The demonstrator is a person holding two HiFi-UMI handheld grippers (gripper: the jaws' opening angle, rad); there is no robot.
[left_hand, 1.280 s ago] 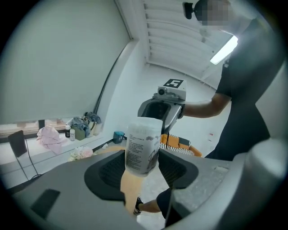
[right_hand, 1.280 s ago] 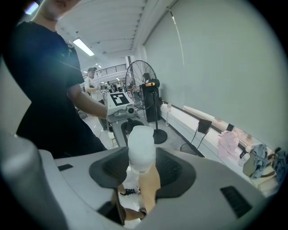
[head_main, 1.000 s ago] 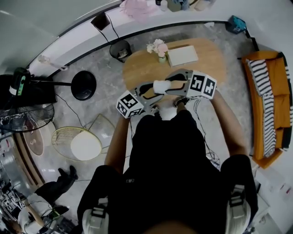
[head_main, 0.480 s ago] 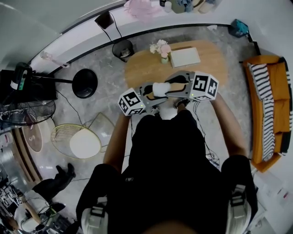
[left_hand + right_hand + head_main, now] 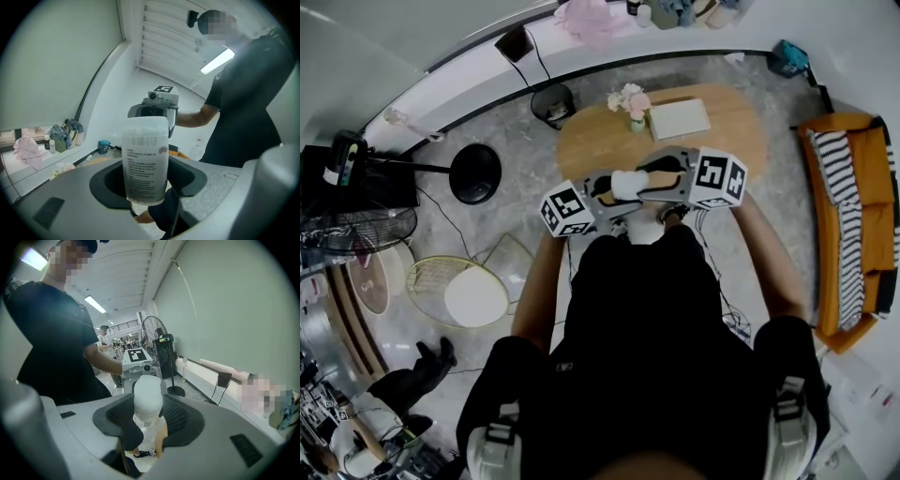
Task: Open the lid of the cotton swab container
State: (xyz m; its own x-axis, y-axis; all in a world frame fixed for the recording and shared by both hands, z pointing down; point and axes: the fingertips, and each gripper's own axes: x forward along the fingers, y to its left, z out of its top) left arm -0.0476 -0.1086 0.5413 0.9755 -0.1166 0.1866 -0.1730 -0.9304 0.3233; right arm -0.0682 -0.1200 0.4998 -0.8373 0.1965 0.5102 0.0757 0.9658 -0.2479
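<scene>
Near the desk, left gripper fingers clamp the cotton swab container; right gripper fingers apparently pinch its lid. Likely light, slick: hold lid rim.

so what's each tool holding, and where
Both grip one translucent white cylindrical cotton swab container: left tool at its base end, right tool at its lid.

The cotton swab container is showing as frosted, translucent plastic, smooth, with dark print on it. The left gripper is looking like matt grey plastic, finely grained. The table is reading as pale wood, and the floor as mottled grey stone.
</scene>
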